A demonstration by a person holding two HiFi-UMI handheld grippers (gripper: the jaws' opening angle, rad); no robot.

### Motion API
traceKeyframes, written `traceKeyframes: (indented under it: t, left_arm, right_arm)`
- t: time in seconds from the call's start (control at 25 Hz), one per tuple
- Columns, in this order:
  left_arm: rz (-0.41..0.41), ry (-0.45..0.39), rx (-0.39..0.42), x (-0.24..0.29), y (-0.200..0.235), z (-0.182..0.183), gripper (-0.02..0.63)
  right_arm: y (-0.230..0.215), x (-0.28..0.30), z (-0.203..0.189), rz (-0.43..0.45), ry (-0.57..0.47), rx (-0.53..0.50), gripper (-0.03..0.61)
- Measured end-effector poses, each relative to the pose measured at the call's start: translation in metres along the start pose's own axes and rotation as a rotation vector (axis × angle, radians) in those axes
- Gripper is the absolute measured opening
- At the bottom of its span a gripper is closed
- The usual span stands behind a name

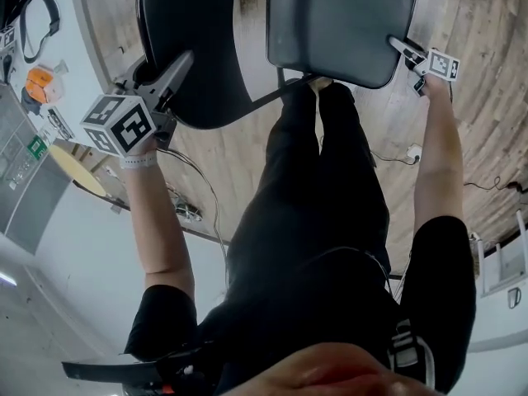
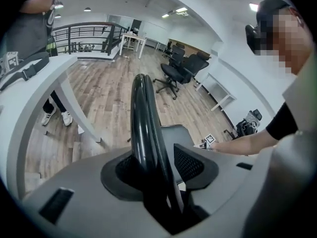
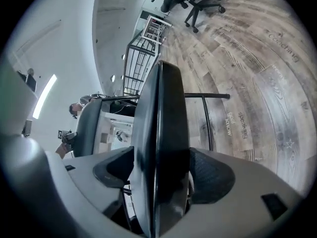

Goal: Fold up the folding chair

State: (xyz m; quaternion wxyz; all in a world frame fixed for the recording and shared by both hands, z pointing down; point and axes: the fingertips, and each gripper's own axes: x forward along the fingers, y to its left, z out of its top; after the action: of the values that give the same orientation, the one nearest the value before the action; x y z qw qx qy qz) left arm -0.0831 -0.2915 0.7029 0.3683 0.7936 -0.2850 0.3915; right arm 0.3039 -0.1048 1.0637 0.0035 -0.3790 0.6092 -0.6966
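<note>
On the wooden floor (image 1: 462,23) just ahead of the person's shoes, the folding chair (image 1: 276,95) looks still unfolded, its backrest (image 1: 194,48) and seat (image 1: 334,23) side by side with a gap between them and a thin frame tube running under both. The left gripper (image 1: 177,68) has its jaws closed on the rim of the backrest, which runs edge-on between the pads in the left gripper view. The right gripper (image 1: 402,48) has its jaws spread wide around the far corner of the thick seat, and both pads appear to bear on it. Both holds are only on an edge, so the likeliest trouble is a slip: as the seat swings toward the backrest, the smooth padding could twist out of the pads, most easily on the right, where the jaws bite only a corner. If the panels do close, either gripper could get pinched between them. The legs may also skid on the smooth boards or tip toward the shoes, and loose cables (image 1: 198,180) lie on the floor beside the white bench (image 1: 74,31), where a sliding leg could snag.
</note>
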Motion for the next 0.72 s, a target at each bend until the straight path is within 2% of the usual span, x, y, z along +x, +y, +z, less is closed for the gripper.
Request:
traceKeyframes:
  t: [0.08, 0.24, 0.52, 0.72]
  left_arm:
    - [0.012, 0.013, -0.003, 0.0, 0.002, -0.001, 0.136]
    - [0.01, 0.024, -0.042, 0.0, 0.005, 0.0, 0.112]
    - [0.03, 0.053, -0.091, -0.006, 0.001, -0.006, 0.097]
    - [0.013, 0.031, -0.069, -0.017, -0.017, 0.002, 0.087]
  right_arm:
    - [-0.001, 0.005, -0.001, 0.039, 0.004, 0.016, 0.331]
    - [0.014, 0.019, 0.003, 0.181, -0.013, 0.001, 0.328]
    - [0.02, 0.015, 0.002, 0.222, -0.024, 0.023, 0.302]
    - [0.042, 0.008, 0.003, 0.276, -0.019, 0.001, 0.282]
